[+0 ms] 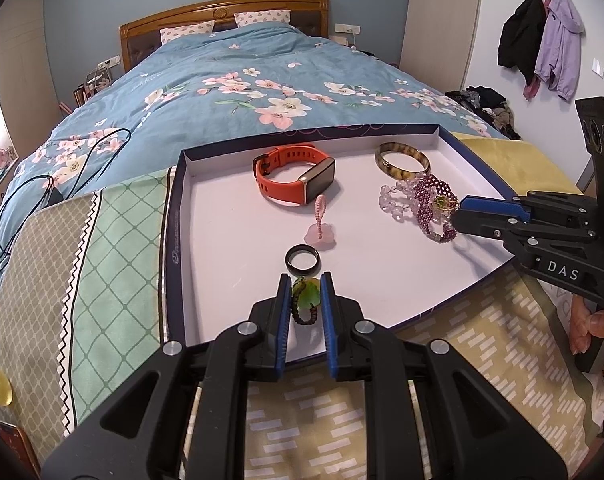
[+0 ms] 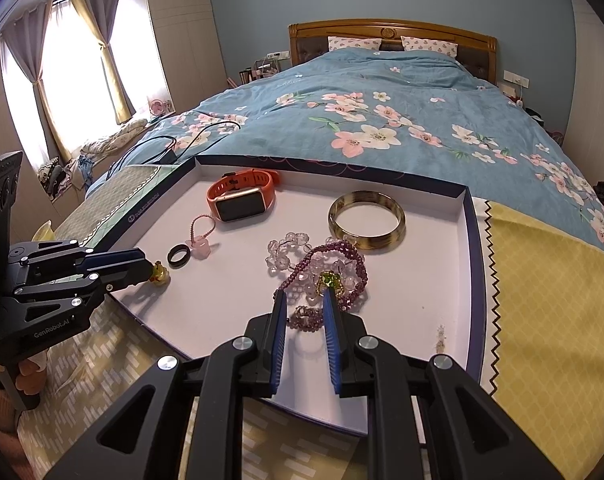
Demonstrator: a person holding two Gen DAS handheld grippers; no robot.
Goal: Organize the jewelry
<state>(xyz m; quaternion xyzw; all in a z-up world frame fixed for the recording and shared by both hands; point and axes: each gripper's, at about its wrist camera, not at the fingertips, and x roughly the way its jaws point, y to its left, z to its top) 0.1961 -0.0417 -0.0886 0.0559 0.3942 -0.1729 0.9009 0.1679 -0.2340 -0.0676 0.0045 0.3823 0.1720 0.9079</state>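
A white tray (image 1: 173, 216) with a dark blue rim holds the jewelry. At its near edge my left gripper (image 1: 305, 280) is shut on a green pendant (image 1: 307, 300) with a dark braided cord; the right wrist view shows it at the left (image 2: 152, 270). My right gripper (image 2: 305, 296) is shut on a purple bead bracelet (image 2: 305, 316), whose green-gold charm (image 2: 329, 280) sits at the fingertip. Loose in the tray lie an orange smartwatch (image 1: 294, 176), an amber bangle (image 1: 399, 174), a clear bead bracelet (image 1: 393, 200), a pink charm (image 1: 321, 236) and a black ring (image 1: 302, 270).
The tray rests on patterned cloths (image 1: 114, 248) at the foot of a bed with a blue floral duvet (image 1: 242, 80). Black cables (image 1: 22, 200) lie on the duvet left of the tray. A person's hand (image 1: 589, 328) holds the right gripper's handle.
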